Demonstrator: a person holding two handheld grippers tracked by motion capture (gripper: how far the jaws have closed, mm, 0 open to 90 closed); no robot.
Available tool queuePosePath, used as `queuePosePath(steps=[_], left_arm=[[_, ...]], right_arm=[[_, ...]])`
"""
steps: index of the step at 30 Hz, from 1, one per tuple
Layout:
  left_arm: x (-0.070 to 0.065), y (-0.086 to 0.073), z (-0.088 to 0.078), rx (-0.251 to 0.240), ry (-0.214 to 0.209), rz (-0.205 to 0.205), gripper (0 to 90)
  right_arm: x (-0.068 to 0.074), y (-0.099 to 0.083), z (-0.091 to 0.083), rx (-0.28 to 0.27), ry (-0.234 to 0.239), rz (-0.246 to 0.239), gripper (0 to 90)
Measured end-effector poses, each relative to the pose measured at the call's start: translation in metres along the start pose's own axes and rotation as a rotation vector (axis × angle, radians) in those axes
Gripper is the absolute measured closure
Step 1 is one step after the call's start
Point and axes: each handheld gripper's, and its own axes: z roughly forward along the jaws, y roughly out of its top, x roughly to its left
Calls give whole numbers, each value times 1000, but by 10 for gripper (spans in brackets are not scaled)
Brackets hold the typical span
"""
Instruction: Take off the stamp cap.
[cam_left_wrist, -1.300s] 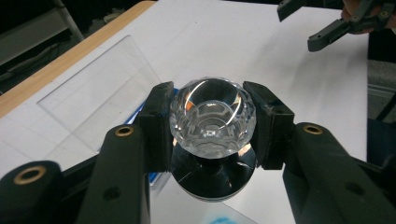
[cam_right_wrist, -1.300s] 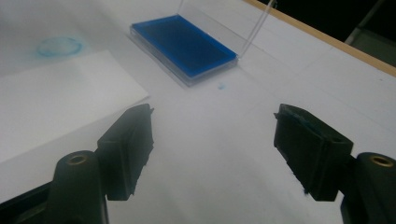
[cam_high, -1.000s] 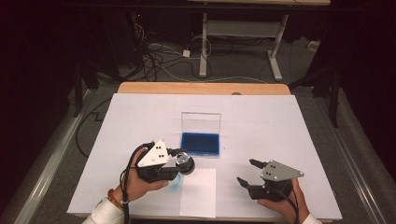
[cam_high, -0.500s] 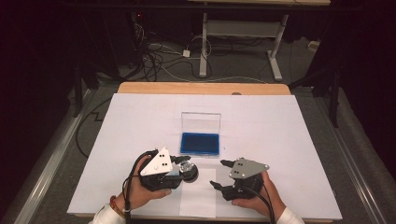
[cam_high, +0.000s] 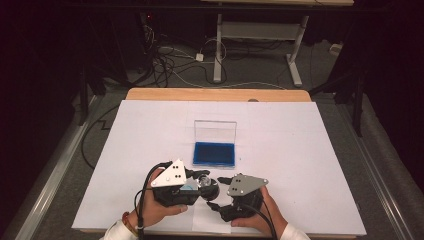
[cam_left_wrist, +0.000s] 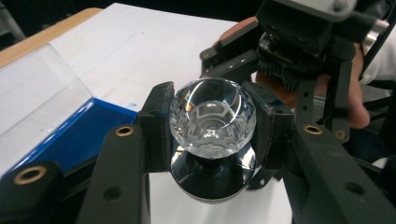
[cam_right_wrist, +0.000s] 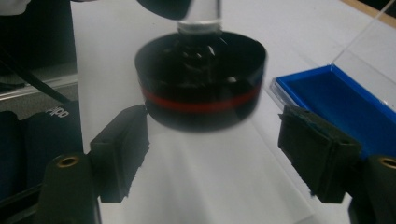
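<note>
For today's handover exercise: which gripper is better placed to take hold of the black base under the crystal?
Right gripper: open jaws face the black base; left gripper is shut on the crystal.

The object is a clear faceted glass knob (cam_left_wrist: 212, 116) joined by a short transparent neck to a round black base (cam_right_wrist: 201, 79) with a thin red band around its rim. It is held off the bench near the front edge, with the crystal head clamped on either side and the black disc facing away from it. The glass is many-sided, with a hollow-looking centre. Its base looks glossy and slightly blurred.
</note>
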Motion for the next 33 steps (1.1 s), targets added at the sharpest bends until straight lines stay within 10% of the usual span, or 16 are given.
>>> queuePosePath(steps=[8,33], left_arm=[[1,0,0,-17,-19,-16,544],[3,-3,6,-11,-61,-36,544]], right_arm=[[6,2,3,-32,-7,-27,384],[8,0,1,-56,1,-25,377]])
